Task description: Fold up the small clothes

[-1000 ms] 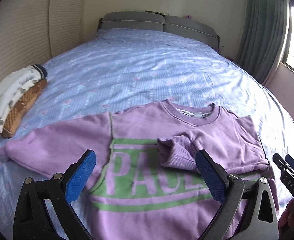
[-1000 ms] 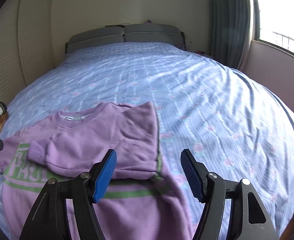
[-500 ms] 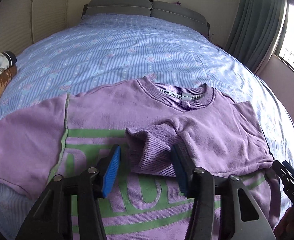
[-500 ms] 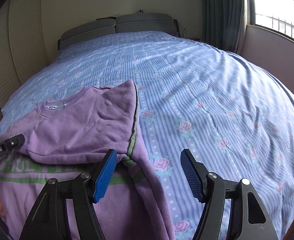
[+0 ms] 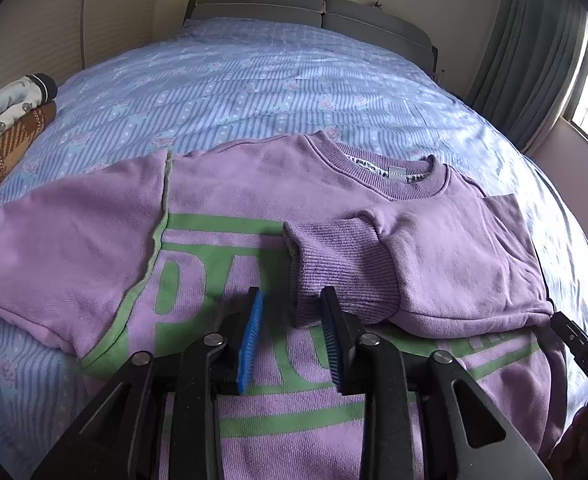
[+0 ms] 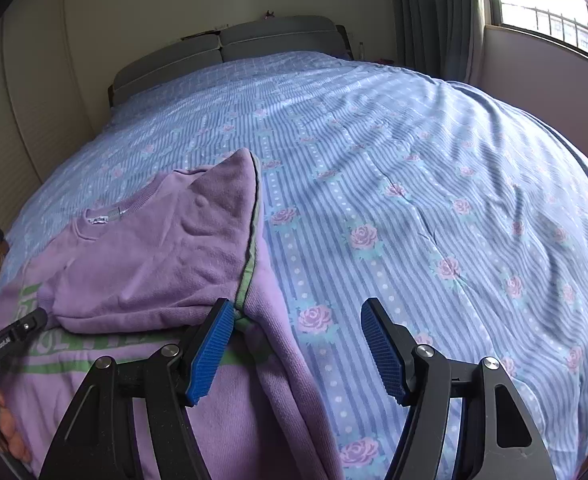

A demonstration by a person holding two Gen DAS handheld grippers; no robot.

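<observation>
Purple sweatshirt (image 5: 230, 200) with green letters "PA" at frame centre on the striped bed (image 5: 278, 80), neck label unreadable, left claw (image 5: 290, 336) just reopened slightly, straddling the ribbed cuff (image 5: 334, 272) unclamped, right claw (image 6: 294, 356) apart over the sweatshirt's edge, "GenRobot.AI" printed on the left claw's body.

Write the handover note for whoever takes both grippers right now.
Left gripper: jaws half closed, just reopened a little after closing in, astride the ribbed cuff; pads not clearly pressing it.
Right gripper: open, at the sweatshirt's right edge, holding nothing.
Sweatshirt lies face up on the bed; right sleeve is already folded across the chest, left sleeve still spread out.
A pile of other clothes sits at the far left.
Left to do: fold in the left sleeve, then fold the body up.
</observation>
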